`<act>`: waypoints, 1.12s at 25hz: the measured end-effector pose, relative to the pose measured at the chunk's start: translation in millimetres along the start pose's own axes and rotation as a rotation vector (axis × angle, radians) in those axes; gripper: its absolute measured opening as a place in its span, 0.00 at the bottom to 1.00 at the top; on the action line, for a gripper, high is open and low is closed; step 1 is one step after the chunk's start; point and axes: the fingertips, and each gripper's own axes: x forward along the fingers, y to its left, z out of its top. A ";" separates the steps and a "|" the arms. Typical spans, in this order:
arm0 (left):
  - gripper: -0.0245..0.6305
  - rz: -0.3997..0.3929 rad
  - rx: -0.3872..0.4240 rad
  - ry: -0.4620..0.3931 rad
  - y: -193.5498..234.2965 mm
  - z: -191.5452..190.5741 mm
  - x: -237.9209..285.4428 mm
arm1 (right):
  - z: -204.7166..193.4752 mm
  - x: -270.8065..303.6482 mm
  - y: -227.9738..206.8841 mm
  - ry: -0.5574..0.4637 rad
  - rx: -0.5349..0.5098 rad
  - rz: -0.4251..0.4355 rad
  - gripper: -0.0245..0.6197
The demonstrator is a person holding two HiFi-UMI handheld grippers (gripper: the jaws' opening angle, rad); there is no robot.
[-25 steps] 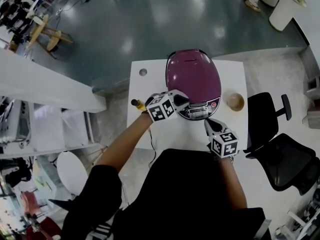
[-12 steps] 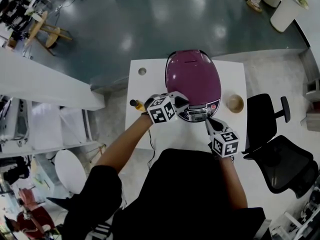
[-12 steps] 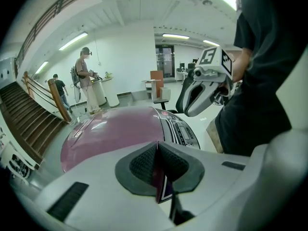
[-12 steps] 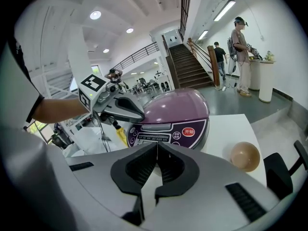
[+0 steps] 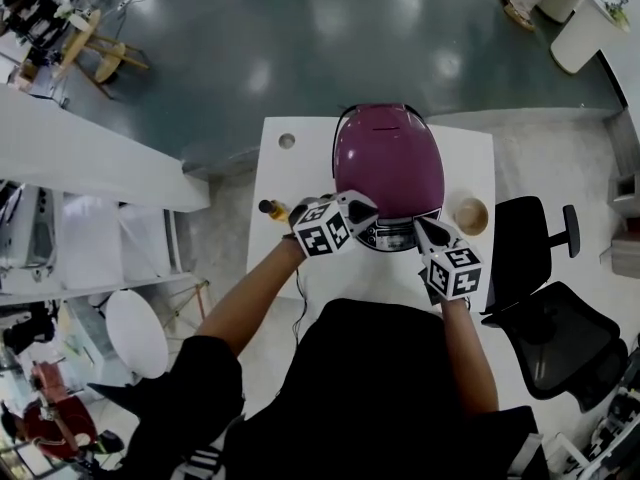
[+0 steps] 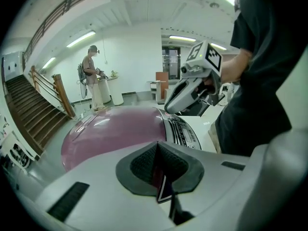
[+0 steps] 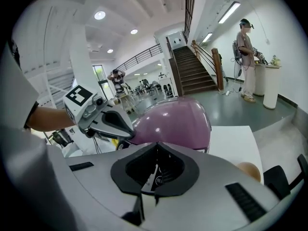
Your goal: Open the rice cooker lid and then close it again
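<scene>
Rice cooker (image 5: 388, 163), purple with its lid down, sits mid-table toward the far edge of our white table (image 5: 300, 158). At the table's left edge we see a small bottle (image 5: 270, 208). Our left gripper (image 5: 366, 206), jaws shut on nothing, is at the cooker's front left, beside the control panel (image 5: 398, 232). Our right gripper (image 5: 422, 228), likewise closed and empty, points at the panel's right end. A wooden bowl (image 5: 471, 211) stands just right of the cooker, and a black chair (image 5: 545, 268) is past the table.
</scene>
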 end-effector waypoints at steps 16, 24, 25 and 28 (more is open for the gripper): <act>0.04 -0.005 -0.069 -0.003 0.0 1.6 -1.0 | 7.9 19.0 -17.1 0.018 0.071 0.055 0.04; 0.04 -0.015 -0.084 -0.006 2.2 -0.7 -2.7 | 13.0 19.6 -13.3 -0.026 0.071 0.062 0.04; 0.04 -0.020 -0.080 -0.004 1.3 -0.3 -2.4 | 17.0 15.2 -11.1 -0.060 0.066 0.057 0.04; 0.04 -0.004 -0.082 -0.039 2.7 3.1 -5.5 | 31.8 -3.9 -5.3 -0.154 0.089 0.037 0.04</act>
